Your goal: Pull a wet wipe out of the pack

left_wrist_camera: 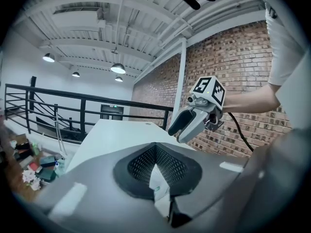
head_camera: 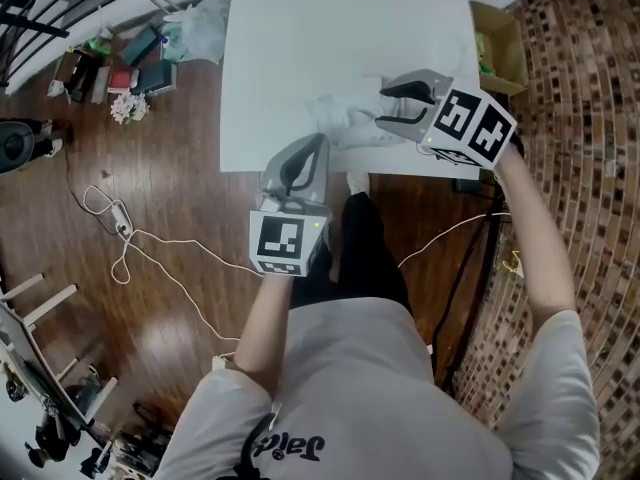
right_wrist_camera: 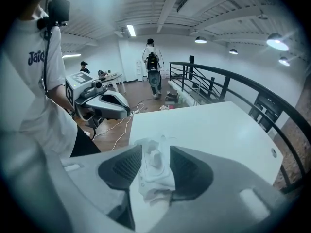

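A crumpled white wet wipe [right_wrist_camera: 154, 171] lies on the white table [head_camera: 300, 28], near its front edge [head_camera: 340, 116]. My right gripper [head_camera: 383, 108] hangs just right of it and tilts down. Its jaws stand open [right_wrist_camera: 155, 169] on either side of the wipe, and the pads do not press on it. My left gripper [head_camera: 318, 146] reaches over the table's near edge. In the left gripper view it is shut [left_wrist_camera: 158, 176] on a thin white edge with green print, which looks like the wet wipe pack [left_wrist_camera: 159, 182]. The rest of the pack is hidden.
A cardboard box [head_camera: 500, 48] stands off the table's right side by a brick wall. Books and clutter [head_camera: 130, 63] lie on the wooden floor at the left, with a white cable [head_camera: 130, 243] trailing. A black railing [right_wrist_camera: 233, 89] runs beyond the table. People stand far off.
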`<state>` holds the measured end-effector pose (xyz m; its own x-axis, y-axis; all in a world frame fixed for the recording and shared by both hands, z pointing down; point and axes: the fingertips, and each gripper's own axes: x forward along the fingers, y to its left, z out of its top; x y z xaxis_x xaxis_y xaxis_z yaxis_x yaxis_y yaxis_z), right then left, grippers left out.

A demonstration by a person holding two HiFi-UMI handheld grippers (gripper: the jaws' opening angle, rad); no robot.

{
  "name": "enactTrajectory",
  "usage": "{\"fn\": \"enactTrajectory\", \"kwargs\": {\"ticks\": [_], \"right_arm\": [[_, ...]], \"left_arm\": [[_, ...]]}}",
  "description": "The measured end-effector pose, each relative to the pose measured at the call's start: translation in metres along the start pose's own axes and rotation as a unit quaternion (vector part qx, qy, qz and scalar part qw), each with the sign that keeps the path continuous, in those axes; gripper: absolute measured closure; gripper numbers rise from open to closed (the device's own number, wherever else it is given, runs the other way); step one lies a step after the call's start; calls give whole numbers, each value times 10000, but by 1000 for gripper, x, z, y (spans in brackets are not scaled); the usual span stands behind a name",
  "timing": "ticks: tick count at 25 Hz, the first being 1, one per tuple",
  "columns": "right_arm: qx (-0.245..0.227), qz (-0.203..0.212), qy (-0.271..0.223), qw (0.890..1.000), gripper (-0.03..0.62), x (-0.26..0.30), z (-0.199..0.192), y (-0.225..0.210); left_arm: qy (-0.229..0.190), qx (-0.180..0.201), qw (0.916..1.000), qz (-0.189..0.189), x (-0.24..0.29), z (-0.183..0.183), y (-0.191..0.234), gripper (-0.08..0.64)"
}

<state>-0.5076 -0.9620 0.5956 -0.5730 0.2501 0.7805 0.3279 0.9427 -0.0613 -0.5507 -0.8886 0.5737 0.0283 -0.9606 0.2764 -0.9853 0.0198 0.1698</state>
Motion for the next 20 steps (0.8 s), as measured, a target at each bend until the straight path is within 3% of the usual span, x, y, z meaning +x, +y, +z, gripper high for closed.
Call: {"fn": "enactTrajectory", "kwargs": {"ticks": [12,17,20], "right_arm": [[407,496,548,9964,487,71,-19,14],[379,353,604,9968,592,73,-23,12],[257,320,618,9972,595,67,-19,17]], "left_arm": [[183,-91,9998,-8,5,-17,-2,545],[228,-73,9997,-68,6,-20,-5,545],[270,-74,9995,-128,6,-21,-9,545]]}}
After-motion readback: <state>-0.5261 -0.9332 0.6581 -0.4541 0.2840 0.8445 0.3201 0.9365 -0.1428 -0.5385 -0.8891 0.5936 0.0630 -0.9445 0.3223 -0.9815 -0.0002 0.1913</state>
